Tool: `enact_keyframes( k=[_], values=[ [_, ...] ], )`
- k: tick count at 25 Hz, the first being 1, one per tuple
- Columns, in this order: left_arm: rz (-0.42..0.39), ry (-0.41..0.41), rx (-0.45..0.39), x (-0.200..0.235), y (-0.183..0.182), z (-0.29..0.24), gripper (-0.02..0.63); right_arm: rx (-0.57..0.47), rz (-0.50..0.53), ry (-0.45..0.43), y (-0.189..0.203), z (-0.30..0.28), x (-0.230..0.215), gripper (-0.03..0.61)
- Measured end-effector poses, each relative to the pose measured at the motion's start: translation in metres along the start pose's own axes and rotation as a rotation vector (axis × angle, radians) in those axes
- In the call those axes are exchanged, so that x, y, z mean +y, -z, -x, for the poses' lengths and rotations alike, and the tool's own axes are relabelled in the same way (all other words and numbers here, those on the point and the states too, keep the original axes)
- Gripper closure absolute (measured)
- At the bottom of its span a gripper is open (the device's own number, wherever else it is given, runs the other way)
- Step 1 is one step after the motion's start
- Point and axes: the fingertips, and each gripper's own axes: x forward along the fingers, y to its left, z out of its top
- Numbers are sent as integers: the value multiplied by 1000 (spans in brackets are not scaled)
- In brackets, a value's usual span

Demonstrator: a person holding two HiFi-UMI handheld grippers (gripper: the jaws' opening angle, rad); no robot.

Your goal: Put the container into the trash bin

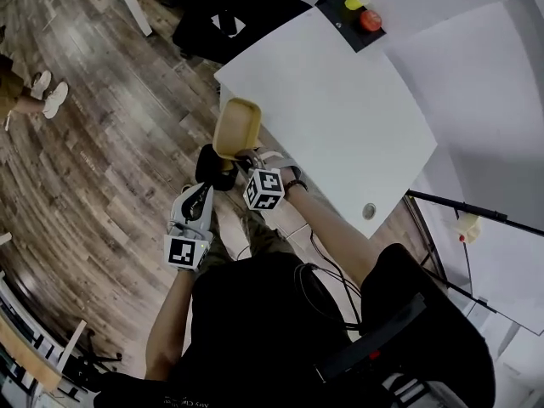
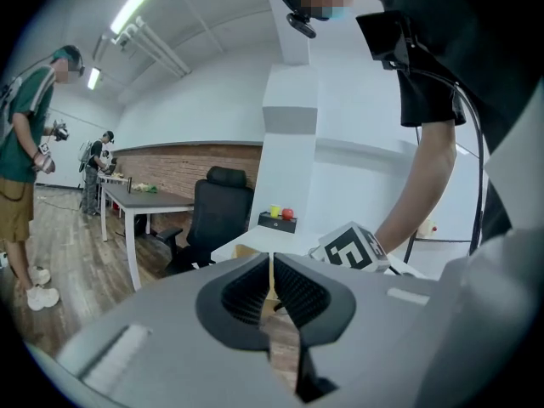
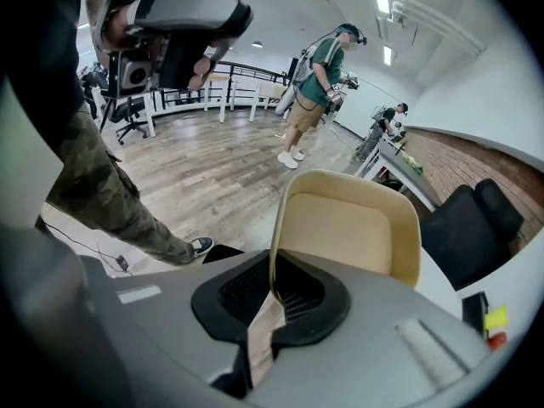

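Head view shows our right gripper (image 1: 240, 158) closed on the rim of the yellow container (image 1: 237, 126), which stands out at twelve o'clock, just beside the white table (image 1: 340, 117). At seven o'clock our left gripper (image 1: 202, 195) is closed and empty.

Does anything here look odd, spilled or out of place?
Nothing spilled or broken. Only the tan container looks unusual: it is tilted, pinched by its rim in the right hand-held gripper, off the white table.
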Motion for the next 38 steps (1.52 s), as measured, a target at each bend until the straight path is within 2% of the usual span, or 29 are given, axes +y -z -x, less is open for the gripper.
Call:
enact_keyframes(
  k=[9, 14, 17, 22, 30, 33, 38],
  values=[
    [33, 14, 82, 28, 38, 5, 612, -9, 38, -16, -20, -36, 28, 555],
    [64, -4, 115, 49, 65, 12, 612, 11, 37, -65, -19, -67, 59, 555],
    [57, -24, 130, 52, 95, 12, 613, 30, 15, -91, -4, -87, 84, 555],
    [105, -27, 160, 54, 140, 10, 612, 67, -41, -134, 19, -118, 125, 555],
    [136, -4, 189, 49, 207, 10, 612, 138, -98, -119, 62, -187, 173, 554],
    [138, 6, 194, 52, 229, 9, 612, 168, -79, -118, 76, -209, 189, 554],
    [119, 27, 191, 55, 258, 0, 612, 194, 24, -143, 97, -237, 215, 554]
  ],
)
